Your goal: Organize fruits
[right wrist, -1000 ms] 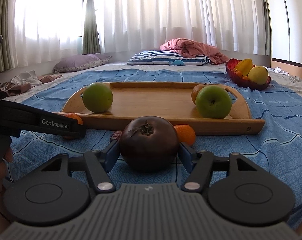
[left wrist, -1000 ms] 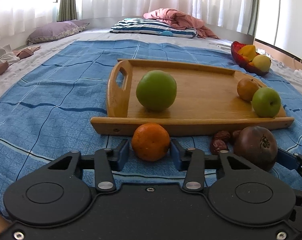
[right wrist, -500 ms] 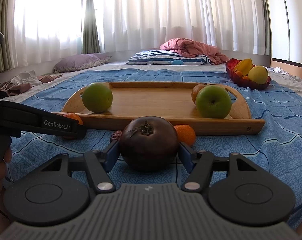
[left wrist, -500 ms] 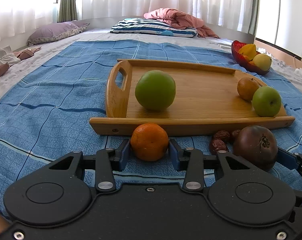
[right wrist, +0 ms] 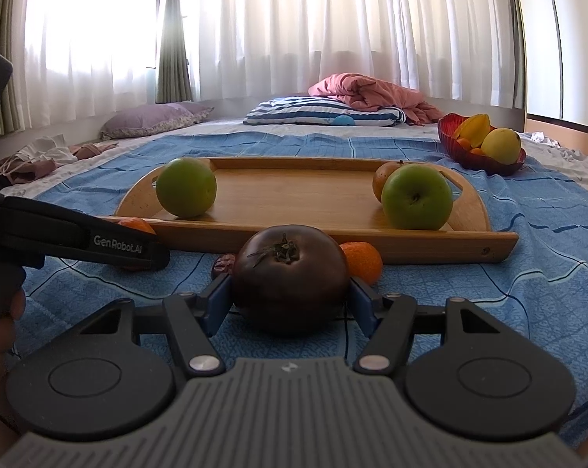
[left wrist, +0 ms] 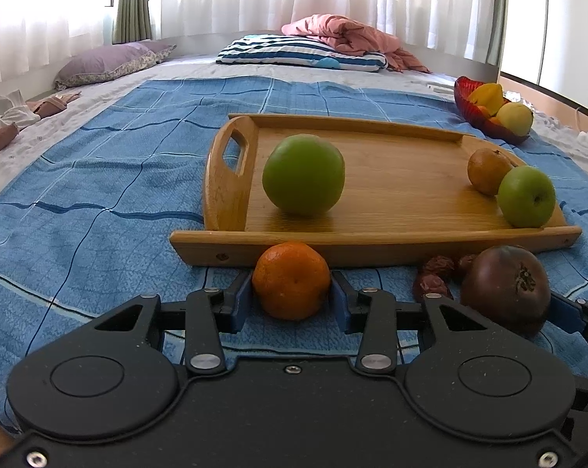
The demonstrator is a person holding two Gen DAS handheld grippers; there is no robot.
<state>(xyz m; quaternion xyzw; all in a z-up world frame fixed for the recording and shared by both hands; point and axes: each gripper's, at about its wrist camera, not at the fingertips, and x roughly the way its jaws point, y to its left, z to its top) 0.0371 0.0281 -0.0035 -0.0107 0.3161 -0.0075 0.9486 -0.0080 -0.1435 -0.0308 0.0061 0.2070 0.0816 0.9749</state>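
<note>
A wooden tray [left wrist: 391, 241] [right wrist: 294, 195] lies on the blue blanket. It holds a large green fruit [left wrist: 303, 174] [right wrist: 186, 187], a green apple [left wrist: 526, 196] [right wrist: 417, 197] and a small brown-orange fruit [left wrist: 487, 171] [right wrist: 383, 179]. My left gripper [left wrist: 291, 296] is shut on an orange [left wrist: 291, 280] on the blanket in front of the tray. My right gripper [right wrist: 290, 304] is shut on a dark purple tomato-like fruit [right wrist: 290, 277] [left wrist: 506, 288], also on the blanket. A second orange [right wrist: 362, 262] lies just behind that fruit.
Dried red dates [left wrist: 434, 279] lie between the two gripped fruits. A red bowl [right wrist: 481, 156] [left wrist: 489, 117] with yellow fruit stands at the far right. A striped pillow [right wrist: 325, 111], a pink quilt [right wrist: 372, 91] and a purple pillow [left wrist: 107, 62] lie further back.
The left gripper's fingers have closed in a little onto the orange. The right gripper and dark fruit have not moved.
</note>
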